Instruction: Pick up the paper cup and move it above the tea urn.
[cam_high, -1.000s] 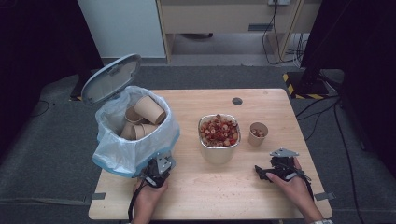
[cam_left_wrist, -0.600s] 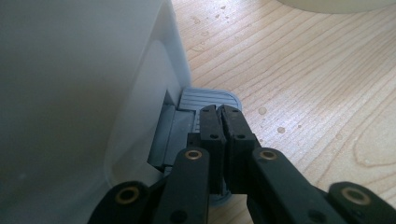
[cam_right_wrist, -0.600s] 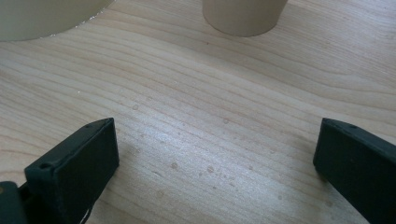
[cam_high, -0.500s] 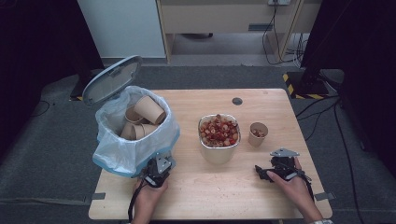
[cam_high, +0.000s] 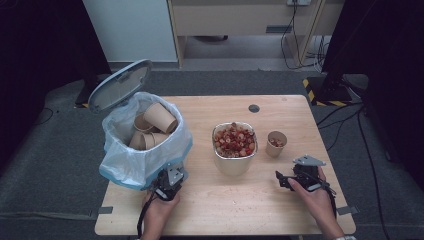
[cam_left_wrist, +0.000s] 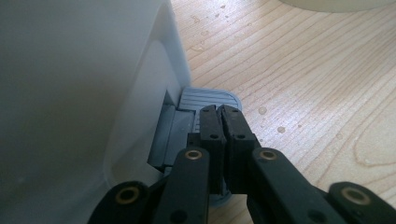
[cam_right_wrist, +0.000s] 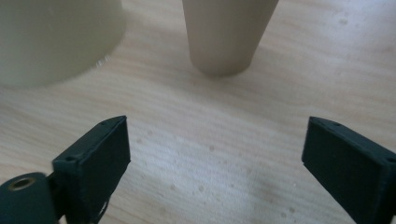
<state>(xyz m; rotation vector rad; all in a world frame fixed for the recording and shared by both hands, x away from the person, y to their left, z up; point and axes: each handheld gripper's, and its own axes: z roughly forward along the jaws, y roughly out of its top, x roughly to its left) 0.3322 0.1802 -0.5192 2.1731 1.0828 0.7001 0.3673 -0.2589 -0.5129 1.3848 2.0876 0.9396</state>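
A white pedal bin (cam_high: 142, 145) with a pale blue bag stands at the table's left, its lid (cam_high: 120, 85) raised and several brown paper cups inside. My left gripper (cam_high: 167, 180) is shut and empty at the bin's foot. In the left gripper view its tips (cam_left_wrist: 221, 108) rest on the grey ribbed pedal (cam_left_wrist: 208, 99). My right gripper (cam_high: 282, 179) lies low at the right, open. Its jaws have just been closing, with bare wood between them (cam_right_wrist: 217, 140). A small paper cup (cam_high: 276, 144) (cam_right_wrist: 226, 32) stands just beyond it.
A cream bowl (cam_high: 234, 147) (cam_right_wrist: 56, 37) heaped with red and white pieces sits mid-table, left of the small cup. A dark round grommet (cam_high: 254, 108) marks the table's far edge. Cables and a yellow-black striped strip lie on the floor at the far right.
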